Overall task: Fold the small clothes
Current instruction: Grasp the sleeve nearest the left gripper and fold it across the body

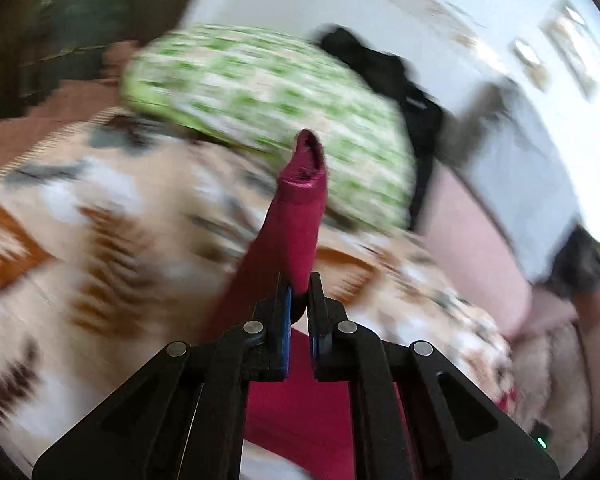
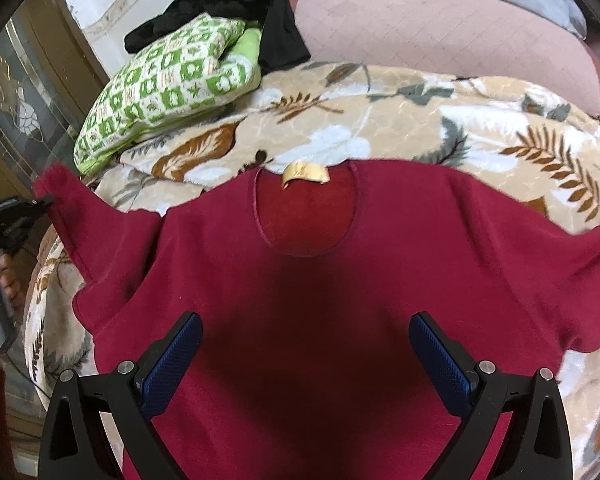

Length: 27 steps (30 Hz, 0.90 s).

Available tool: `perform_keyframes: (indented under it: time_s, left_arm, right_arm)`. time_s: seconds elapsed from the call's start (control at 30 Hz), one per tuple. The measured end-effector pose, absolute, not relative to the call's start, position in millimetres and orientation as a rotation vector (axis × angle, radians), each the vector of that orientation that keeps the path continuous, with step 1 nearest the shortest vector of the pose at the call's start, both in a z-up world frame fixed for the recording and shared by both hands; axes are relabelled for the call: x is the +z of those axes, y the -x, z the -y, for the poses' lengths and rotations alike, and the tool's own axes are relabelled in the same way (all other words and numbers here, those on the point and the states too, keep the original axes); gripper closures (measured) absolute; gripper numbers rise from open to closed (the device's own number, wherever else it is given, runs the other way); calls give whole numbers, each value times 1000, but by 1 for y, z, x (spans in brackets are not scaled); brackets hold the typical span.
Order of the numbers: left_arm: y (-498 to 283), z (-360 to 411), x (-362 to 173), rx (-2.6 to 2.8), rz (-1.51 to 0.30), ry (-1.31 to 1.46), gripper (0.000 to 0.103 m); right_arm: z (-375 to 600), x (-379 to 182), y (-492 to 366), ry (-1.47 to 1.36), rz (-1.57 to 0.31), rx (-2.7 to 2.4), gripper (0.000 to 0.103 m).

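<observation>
red shirt (image 2: 320, 288) spread face-up on floral blanket (image 2: 440, 128), collar tag (image 2: 305, 173) at far side | sleeve (image 1: 296, 216) pinched in left gripper (image 1: 300, 292), lifted, likely to fold inward | right gripper (image 2: 305, 360) wide apart, holding nothing, low over shirt body | green pillow (image 2: 168, 80), black cloth (image 2: 236, 12) behind

Red shirt (image 2: 300, 300) on floral blanket (image 2: 420, 128)
</observation>
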<state>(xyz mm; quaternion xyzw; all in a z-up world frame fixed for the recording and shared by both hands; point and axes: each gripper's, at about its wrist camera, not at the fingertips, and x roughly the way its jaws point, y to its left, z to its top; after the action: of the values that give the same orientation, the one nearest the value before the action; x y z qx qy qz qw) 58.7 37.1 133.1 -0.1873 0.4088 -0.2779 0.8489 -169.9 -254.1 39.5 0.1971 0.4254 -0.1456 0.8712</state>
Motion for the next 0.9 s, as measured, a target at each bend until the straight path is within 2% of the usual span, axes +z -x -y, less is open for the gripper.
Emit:
perform_keyframes:
  time_s: [0.2, 0.4, 0.53, 0.6, 0.63, 0.7, 0.73, 0.77, 0.9]
  left_arm:
    - [28, 66, 133, -887, -923, 330, 97]
    - [74, 156, 52, -935, -1138, 189, 97]
    - [87, 157, 38, -881, -1207, 52, 96]
    - [90, 141, 54, -903, -1177, 58, 77]
    - [92, 130, 64, -906, -1149, 54, 71]
    - [94, 108, 81, -905, -1071, 58, 51]
    - [94, 96, 90, -896, -1026, 62, 46]
    - [94, 88, 97, -884, -992, 65, 41]
    - [80, 50, 109, -814, -931, 72, 41]
  right_arm:
    - [281, 57, 193, -418, -859, -373, 1]
    - [325, 64, 213, -544, -832, -398, 1]
    - [335, 53, 214, -655, -820, -336, 1]
    - [335, 47, 209, -714, -811, -288, 1]
    - [332, 45, 205, -722, -810, -275, 1]
    - [322, 41, 195, -711, -818, -255, 1]
    - [316, 38, 186, -704, -833, -239, 1]
    - [313, 33, 179, -705, -849, -224, 1]
    - [296, 14, 162, -701, -916, -238, 1]
